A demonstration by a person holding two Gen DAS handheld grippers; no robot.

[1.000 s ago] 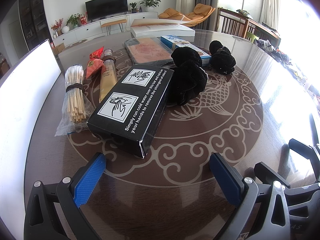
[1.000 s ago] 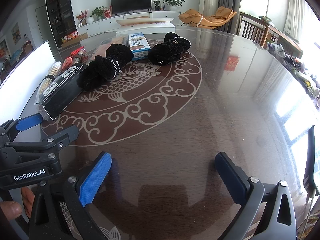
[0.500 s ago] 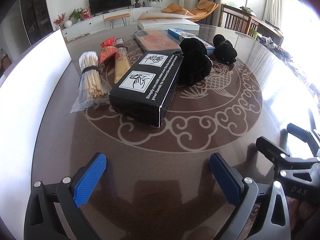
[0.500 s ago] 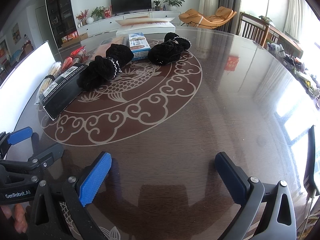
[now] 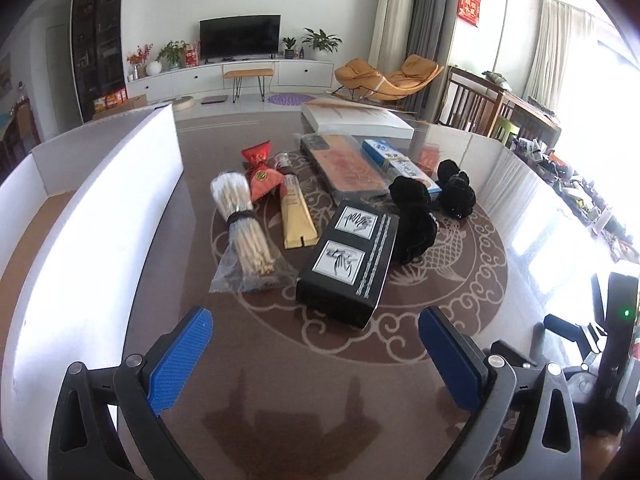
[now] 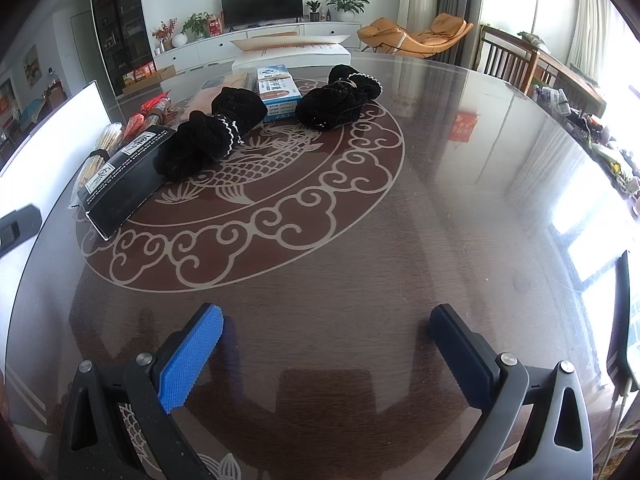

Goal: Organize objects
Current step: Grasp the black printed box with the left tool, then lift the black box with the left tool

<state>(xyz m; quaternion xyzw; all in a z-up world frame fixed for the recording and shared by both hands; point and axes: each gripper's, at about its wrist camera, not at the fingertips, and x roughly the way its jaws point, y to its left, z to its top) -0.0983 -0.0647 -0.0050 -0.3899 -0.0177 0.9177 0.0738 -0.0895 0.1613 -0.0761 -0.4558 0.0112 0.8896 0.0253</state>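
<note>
A black box point(image 5: 348, 264) lies on the round table, also in the right wrist view point(image 6: 124, 176). Left of it are a bag of sticks point(image 5: 246, 236), a gold tube point(image 5: 296, 216) and a red pouch point(image 5: 262, 172). Two black fabric bundles point(image 5: 414, 216) point(image 5: 456, 194) lie right of it; they show in the right wrist view point(image 6: 212, 132) point(image 6: 336, 98). A blue-white box point(image 6: 278, 90) and a flat packet point(image 5: 348, 164) lie behind. My left gripper point(image 5: 316, 356) is open and empty, short of the black box. My right gripper point(image 6: 326, 356) is open and empty over bare table.
A white open-top box point(image 5: 100, 208) stands along the table's left side. A large white flat box point(image 5: 356, 120) lies at the far edge. The right gripper's body point(image 5: 580, 336) shows at the left wrist view's right edge. Chairs stand beyond the table's right rim.
My left gripper has pulled back and risen, so the objects look farther off and the white box's inside shows. My right gripper has not moved; the left one has left its view.
</note>
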